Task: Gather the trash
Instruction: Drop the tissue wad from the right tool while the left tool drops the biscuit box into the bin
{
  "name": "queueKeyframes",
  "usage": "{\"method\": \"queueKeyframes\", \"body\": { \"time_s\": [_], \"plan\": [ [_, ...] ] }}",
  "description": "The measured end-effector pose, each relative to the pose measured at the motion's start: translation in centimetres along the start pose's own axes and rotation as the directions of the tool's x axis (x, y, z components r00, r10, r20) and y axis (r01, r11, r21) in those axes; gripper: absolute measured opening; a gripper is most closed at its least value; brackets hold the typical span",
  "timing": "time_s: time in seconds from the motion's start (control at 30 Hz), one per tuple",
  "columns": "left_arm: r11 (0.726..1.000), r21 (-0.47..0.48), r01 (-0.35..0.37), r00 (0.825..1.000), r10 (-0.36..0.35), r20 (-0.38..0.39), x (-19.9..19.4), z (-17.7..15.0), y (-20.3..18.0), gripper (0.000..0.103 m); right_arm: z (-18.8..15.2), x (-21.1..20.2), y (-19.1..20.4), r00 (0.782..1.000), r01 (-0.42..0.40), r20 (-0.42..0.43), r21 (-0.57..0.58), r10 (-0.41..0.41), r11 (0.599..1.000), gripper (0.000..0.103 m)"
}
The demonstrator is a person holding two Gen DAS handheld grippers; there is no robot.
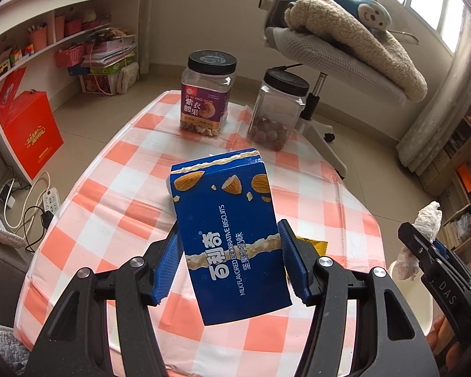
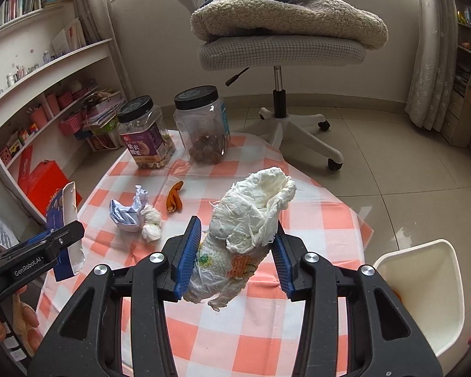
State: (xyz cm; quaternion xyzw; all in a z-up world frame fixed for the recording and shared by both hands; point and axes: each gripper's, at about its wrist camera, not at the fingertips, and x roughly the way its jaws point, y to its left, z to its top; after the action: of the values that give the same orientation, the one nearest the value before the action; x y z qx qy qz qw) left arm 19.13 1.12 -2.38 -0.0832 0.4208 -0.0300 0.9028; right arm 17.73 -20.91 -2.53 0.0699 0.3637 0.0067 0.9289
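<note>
My left gripper [image 1: 229, 248] is shut on a blue biscuit box [image 1: 226, 220], held upright above the checked tablecloth [image 1: 116, 194]. My right gripper [image 2: 235, 245] is shut on a crumpled white tissue wad [image 2: 251, 216] with coloured stains. The same wad [image 1: 424, 229] shows at the right edge of the left wrist view. On the cloth lie a crumpled paper [image 2: 125, 213], a small tissue ball [image 2: 150, 223] and an orange peel [image 2: 175, 196]. A white bin [image 2: 424, 286] stands on the floor to the right of the table. A yellow wrapper [image 1: 311, 245] peeks out behind the box.
Two black-lidded jars, one labelled purple [image 2: 146, 135] and one clear with nuts [image 2: 204, 125], stand at the table's far end. An office chair [image 2: 279, 50] with a blanket and plush toy is behind them. Shelves and a red box [image 1: 28, 128] are on the left.
</note>
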Motion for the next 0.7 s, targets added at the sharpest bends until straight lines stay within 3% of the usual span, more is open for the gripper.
{"method": "queueKeyframes", "body": {
  "time_s": [0.43, 0.7],
  "plan": [
    [0.991, 0.119, 0.053, 0.999, -0.052, -0.009, 1.0, -1.8, -5.9, 0.059, -0.8, -2.1, -7.5, 0.992, 0.126, -0.001, 0.083, -0.126, 0.989, 0.042],
    [0.975, 0.197, 0.104, 0.995, -0.1, -0.025, 1.6, -3.3, -10.0, 0.059, -2.0, -3.8, -14.4, 0.967, 0.256, -0.037, 0.182, -0.253, 0.95, 0.042]
  ]
}}
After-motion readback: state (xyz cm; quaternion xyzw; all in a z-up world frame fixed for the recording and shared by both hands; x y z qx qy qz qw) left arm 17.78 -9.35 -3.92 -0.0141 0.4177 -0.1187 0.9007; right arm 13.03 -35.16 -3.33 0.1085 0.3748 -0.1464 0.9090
